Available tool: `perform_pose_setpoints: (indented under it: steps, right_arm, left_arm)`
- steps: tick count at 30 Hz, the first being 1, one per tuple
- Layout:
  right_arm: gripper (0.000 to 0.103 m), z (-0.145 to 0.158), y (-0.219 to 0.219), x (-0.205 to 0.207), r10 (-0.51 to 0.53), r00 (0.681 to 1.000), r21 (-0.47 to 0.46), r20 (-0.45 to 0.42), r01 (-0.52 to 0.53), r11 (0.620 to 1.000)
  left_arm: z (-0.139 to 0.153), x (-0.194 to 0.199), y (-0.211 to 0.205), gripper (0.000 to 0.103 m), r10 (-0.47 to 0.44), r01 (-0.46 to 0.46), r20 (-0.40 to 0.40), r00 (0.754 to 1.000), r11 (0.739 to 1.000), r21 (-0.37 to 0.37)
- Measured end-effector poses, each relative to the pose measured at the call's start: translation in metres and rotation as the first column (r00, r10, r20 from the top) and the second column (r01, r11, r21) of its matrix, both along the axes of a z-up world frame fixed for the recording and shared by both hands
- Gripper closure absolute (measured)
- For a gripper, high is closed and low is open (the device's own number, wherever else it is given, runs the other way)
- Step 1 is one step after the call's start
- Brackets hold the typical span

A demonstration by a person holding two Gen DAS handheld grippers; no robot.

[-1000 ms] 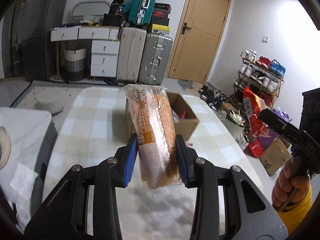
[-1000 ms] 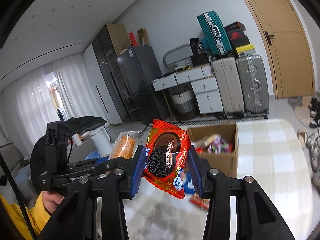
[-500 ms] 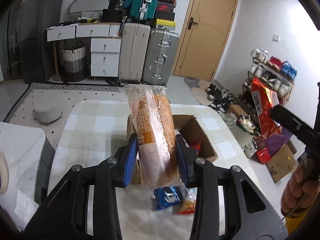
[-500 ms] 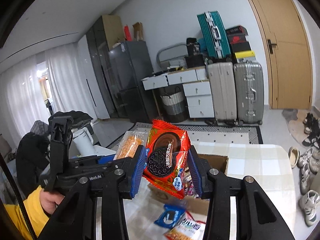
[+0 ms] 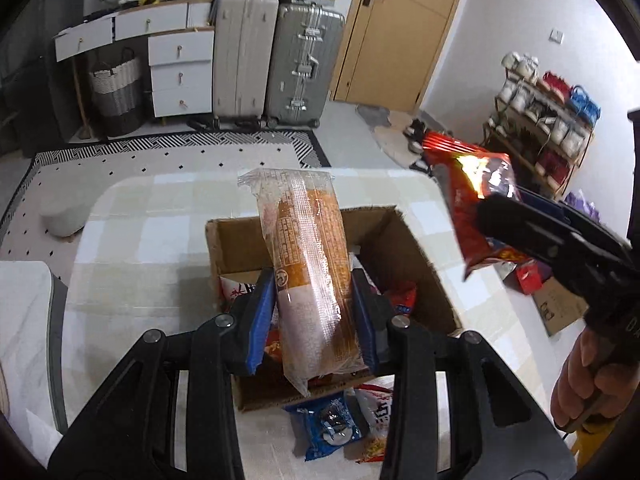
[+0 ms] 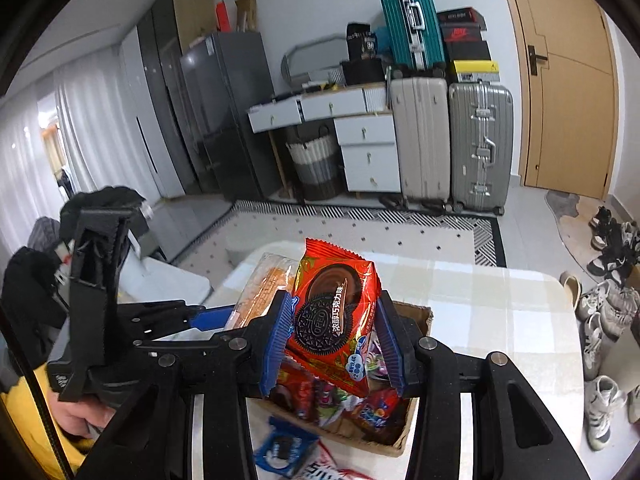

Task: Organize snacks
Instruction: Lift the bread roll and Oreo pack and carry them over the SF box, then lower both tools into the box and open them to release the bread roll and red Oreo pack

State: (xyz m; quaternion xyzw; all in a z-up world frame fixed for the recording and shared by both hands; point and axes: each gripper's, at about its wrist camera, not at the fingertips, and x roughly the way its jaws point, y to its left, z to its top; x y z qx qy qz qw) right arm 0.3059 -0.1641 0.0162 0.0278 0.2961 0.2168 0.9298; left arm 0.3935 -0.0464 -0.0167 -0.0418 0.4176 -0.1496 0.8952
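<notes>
My left gripper [image 5: 314, 320] is shut on a long clear pack of orange crackers [image 5: 310, 264], held upright over the open cardboard box [image 5: 416, 256] that holds several snacks. My right gripper [image 6: 334, 340] is shut on a red Oreo packet [image 6: 334, 316], held above the same box [image 6: 414, 316]. In the left wrist view the right gripper [image 5: 532, 228] and its red packet [image 5: 468, 200] hang at the box's right side. In the right wrist view the left gripper [image 6: 216, 318] and cracker pack [image 6: 264, 284] are left of the box.
The box stands on a checked tablecloth [image 5: 152, 240]. A blue Oreo packet [image 5: 332, 428] and other snack packs [image 5: 376, 416] lie on the table in front of the box. Suitcases [image 5: 276, 60], drawers and a shoe rack [image 5: 548, 120] stand beyond the table.
Both grippers have tilted downward and moved over the box, each still holding its pack. The box's inside and the loose packets in front have come into view.
</notes>
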Motion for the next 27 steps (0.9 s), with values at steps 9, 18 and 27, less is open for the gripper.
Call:
perform_pose_setpoints:
  steps: [9,18,27]
  right_arm:
    - [0.06,-0.044,-0.002,0.048,-0.022,0.993,-0.026,-0.116,0.019,0.999]
    - [0.06,-0.077,0.0,0.065,-0.027,0.983,-0.058,-0.181,0.017,0.998]
    - [0.06,-0.086,0.001,0.066,-0.037,0.978,-0.066,-0.205,0.024,0.998]
  left_arm:
    - [-0.036,0.046,-0.019,0.069,-0.033,0.035,-0.072,0.997,0.999,0.021]
    - [-0.059,0.069,-0.026,0.069,-0.066,0.07,-0.121,0.99,0.997,0.03]
    - [-0.052,0.078,-0.023,0.065,-0.057,0.06,-0.092,0.994,0.997,0.04]
